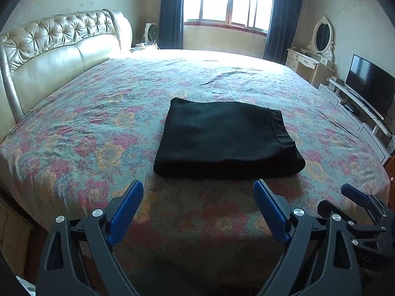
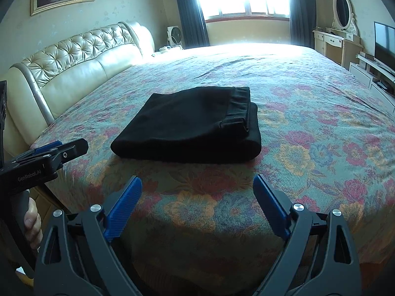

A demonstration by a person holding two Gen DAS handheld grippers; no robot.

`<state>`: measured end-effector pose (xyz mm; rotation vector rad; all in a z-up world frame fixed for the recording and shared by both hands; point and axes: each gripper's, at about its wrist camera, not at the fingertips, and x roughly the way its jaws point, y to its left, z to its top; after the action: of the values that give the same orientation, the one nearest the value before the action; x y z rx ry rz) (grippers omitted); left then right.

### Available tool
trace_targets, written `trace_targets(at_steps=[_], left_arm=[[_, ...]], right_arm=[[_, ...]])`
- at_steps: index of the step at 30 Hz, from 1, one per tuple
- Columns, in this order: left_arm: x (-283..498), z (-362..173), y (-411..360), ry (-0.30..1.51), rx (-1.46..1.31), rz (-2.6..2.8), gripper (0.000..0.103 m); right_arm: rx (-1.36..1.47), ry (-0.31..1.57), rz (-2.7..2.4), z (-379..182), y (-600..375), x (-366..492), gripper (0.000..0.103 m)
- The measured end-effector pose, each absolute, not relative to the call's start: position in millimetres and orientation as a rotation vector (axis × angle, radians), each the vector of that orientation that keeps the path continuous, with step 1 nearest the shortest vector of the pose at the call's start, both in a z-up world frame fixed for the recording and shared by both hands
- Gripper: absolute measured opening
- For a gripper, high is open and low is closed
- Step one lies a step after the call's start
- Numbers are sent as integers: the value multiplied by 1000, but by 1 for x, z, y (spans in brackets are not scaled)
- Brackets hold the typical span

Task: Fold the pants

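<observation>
Window (image 1: 228, 0) backlight blown out; foreground dim; fisheye edges warped, vignetted.

big bed (image 1: 98, 123) in floral spread, tufted cream headboard (image 1: 61, 46), blown-out bright window (image 1: 227, 0), navy curtains (image 1: 170, 12); vanity mirror (image 1: 323, 35), tv (image 1: 367, 86)

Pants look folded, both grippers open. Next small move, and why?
Probably just back both off. The pants lie in a compact folded stack on the bedspread; left gripper and right gripper are open, empty, short of its near edge.
</observation>
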<state>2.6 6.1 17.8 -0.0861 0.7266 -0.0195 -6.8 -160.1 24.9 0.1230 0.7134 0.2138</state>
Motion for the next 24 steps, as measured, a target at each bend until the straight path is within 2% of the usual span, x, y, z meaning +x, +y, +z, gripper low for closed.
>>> trace_targets(at_steps=[18,24], left_arm=[[5,9,0,777,-98,-14,90],[1,15,-6,718,-49,2,90]], right_arm=[[135,732,226,18,-159,-6,92],[136,741,230,16,-157,-6,92]])
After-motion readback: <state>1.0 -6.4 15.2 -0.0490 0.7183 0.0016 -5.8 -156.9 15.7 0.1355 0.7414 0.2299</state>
